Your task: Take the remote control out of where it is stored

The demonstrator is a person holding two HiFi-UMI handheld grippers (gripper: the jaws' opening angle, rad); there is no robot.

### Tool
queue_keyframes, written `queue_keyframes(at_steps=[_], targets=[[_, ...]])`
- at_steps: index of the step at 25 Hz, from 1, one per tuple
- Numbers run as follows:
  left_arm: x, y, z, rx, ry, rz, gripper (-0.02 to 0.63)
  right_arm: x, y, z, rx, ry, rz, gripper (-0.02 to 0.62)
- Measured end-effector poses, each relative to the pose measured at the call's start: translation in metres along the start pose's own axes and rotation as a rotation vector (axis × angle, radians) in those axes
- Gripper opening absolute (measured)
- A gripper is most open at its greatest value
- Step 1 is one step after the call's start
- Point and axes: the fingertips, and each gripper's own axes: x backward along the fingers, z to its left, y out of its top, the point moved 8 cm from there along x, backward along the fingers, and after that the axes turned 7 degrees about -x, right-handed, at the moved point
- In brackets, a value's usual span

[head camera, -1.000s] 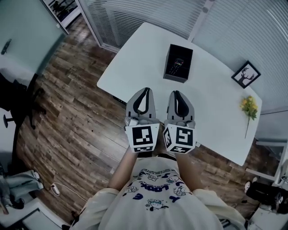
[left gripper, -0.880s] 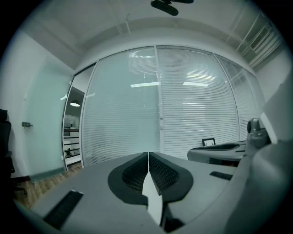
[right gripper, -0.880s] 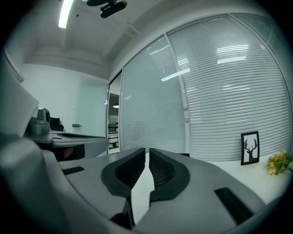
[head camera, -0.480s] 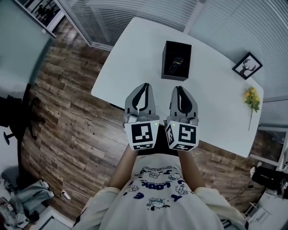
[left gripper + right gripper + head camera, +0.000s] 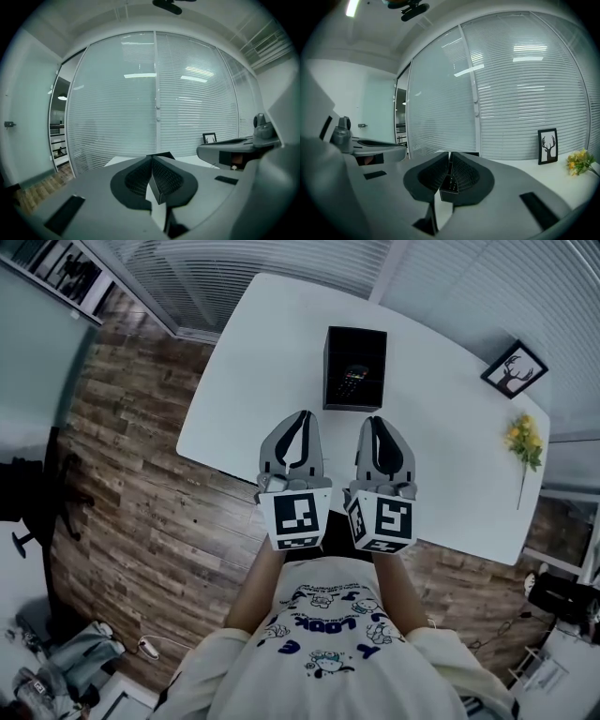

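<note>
Remote control (image 5: 353, 381) is lying inside an open black box (image 5: 329, 371), which is standing on the white table (image 5: 262, 352). Left gripper (image 5: 302, 418) and right gripper (image 5: 375, 422) are hovering side by side near the box and apart from it. Both have jaws pressed together, gripping nothing. Framed deer picture (image 5: 513, 370) and yellow flowers (image 5: 521, 439) are sitting at the table's right end.
</note>
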Motion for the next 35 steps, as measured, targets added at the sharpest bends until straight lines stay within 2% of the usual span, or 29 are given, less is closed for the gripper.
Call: queue_keyframes(at_steps=[11,24,27,35], targets=[[-0.075,-0.008,-0.006,0.030,-0.110,0.113,0.020,-0.049,0.000,-0.043,-0.037,-0.007,0.062,0.048],[-0.132,-0.023,-0.016,0.061,-0.218,0.145,0.025,-0.081,-0.020,-0.081,-0.084,-0.044,0.131,0.048],[-0.140,-0.025,-0.019,0.060,-0.256,0.147,0.104,-0.087,-0.025,-0.085,-0.088,-0.045,0.146,0.048],[-0.158,-0.030,-0.027,0.012,-0.354,0.165,0.158,-0.099,-0.034,-0.092,-0.098,-0.042,0.174,0.048]])
